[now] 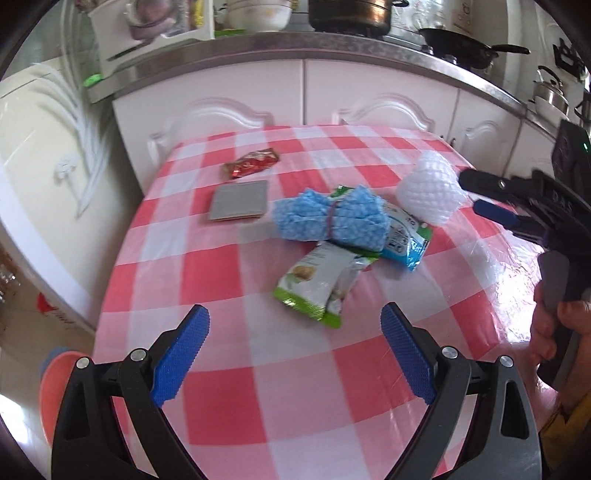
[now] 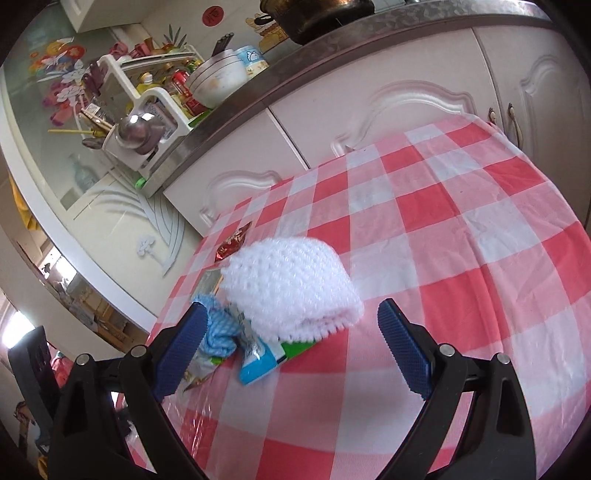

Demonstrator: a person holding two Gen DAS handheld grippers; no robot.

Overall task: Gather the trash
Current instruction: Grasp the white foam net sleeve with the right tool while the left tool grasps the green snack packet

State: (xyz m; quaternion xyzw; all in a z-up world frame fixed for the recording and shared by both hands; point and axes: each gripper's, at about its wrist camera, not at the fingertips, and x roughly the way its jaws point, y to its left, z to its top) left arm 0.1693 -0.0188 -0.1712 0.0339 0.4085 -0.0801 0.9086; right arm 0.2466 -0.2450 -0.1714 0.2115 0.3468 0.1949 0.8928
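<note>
On the red-and-white checked table [image 1: 280, 387] lies a cluster of trash: a green snack packet [image 1: 317, 284], a blue foam net bundle [image 1: 328, 218], a blue-and-white wrapper [image 1: 406, 236], a white foam net [image 1: 428, 192], a grey card [image 1: 238, 201] and a red wrapper [image 1: 251, 166]. My left gripper [image 1: 295, 343] hangs open just short of the green packet, nothing between its fingers. My right gripper [image 2: 291, 343] is open, its fingers either side of the white foam net [image 2: 291, 288], with the blue wrapper [image 2: 258, 362] below it. From the left wrist view the right gripper [image 1: 484, 195] sits beside the white net.
White kitchen cabinets [image 1: 303, 99] stand behind the table under a counter holding a pot [image 1: 351, 14], a pan [image 1: 458, 44], bowls [image 1: 258, 14] and a dish rack [image 2: 147, 110]. A salmon-coloured bin [image 1: 55, 387] sits low at the left, off the table's edge. A hand [image 1: 554, 332] holds the right tool.
</note>
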